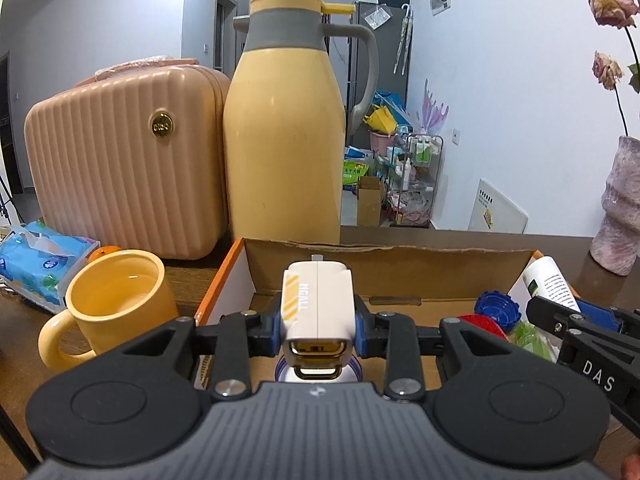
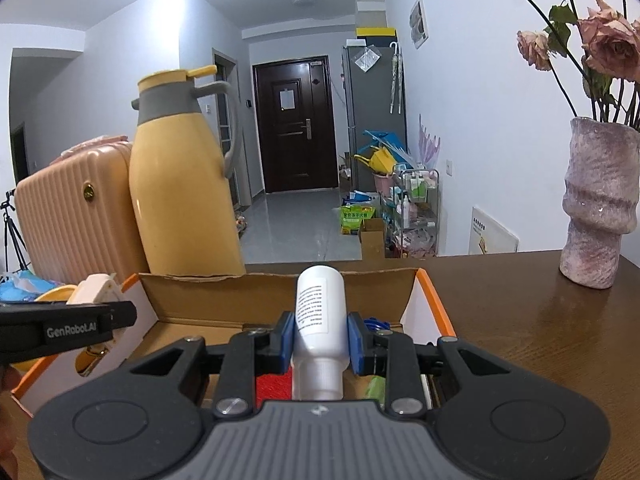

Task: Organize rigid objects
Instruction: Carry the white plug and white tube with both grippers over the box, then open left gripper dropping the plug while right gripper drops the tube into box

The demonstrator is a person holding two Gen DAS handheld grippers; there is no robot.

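Note:
My left gripper (image 1: 319,326) is shut on a cream block with yellow stripes and a gold clip (image 1: 318,304), held over an open cardboard box (image 1: 400,266) with orange edges. In the right wrist view, my right gripper (image 2: 320,338) is shut on a white plastic bottle (image 2: 320,310) with a printed label, above the same box (image 2: 224,296). That bottle (image 1: 550,284) and the right gripper's black body show at the right of the left view. The cream block (image 2: 96,288) appears at the left of the right view. Inside the box lie a blue cap (image 1: 496,308), a red piece (image 1: 482,324) and something green (image 1: 528,338).
A yellow mug (image 1: 116,312) stands just left of the box. Behind it are a pink ribbed case (image 1: 124,156) and a tall yellow thermos jug (image 1: 284,140). A blue tissue pack (image 1: 36,260) lies far left. A mauve vase with dried roses (image 2: 600,208) stands on the brown table at right.

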